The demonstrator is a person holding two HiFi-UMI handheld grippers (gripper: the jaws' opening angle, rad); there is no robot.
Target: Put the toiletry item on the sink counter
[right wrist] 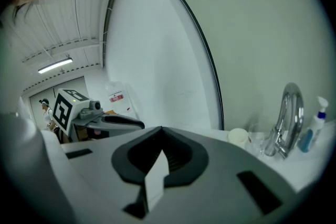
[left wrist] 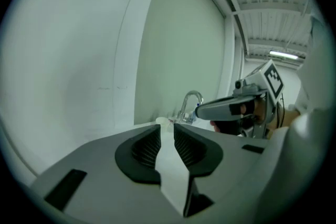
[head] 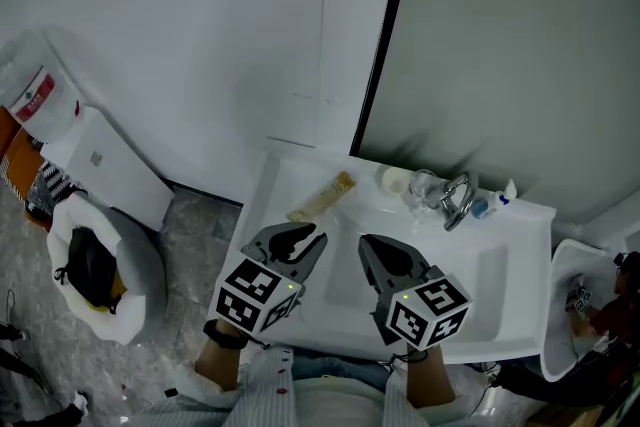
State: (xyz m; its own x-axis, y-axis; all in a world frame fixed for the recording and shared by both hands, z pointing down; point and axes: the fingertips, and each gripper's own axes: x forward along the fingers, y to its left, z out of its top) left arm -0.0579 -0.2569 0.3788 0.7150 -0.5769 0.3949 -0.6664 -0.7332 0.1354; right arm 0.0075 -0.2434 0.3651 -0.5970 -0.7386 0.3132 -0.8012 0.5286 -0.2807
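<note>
Looking at the toiletry tube (head: 322,197), I see it lying flat on the sink counter (head: 262,207), well to the left of the faucet (head: 458,200) and near the basin's rim, so the placing looks done to me.

The left gripper (head: 316,237) hangs just in front of the tube, on the side away from the faucet. Its jaws stand a narrow way apart with nothing between them. The right gripper (head: 366,241) sits over the basin, nearer the faucet, with its jaws together and empty.

My worry is the tube itself. It is light and round, and a careless sweep of the left gripper could roll it into the basin or off the counter's left edge.

The cup (head: 395,180) and the clear glass (head: 424,187) stand just left of the faucet. I judge that a wide swing of the right gripper could tip them.
</note>
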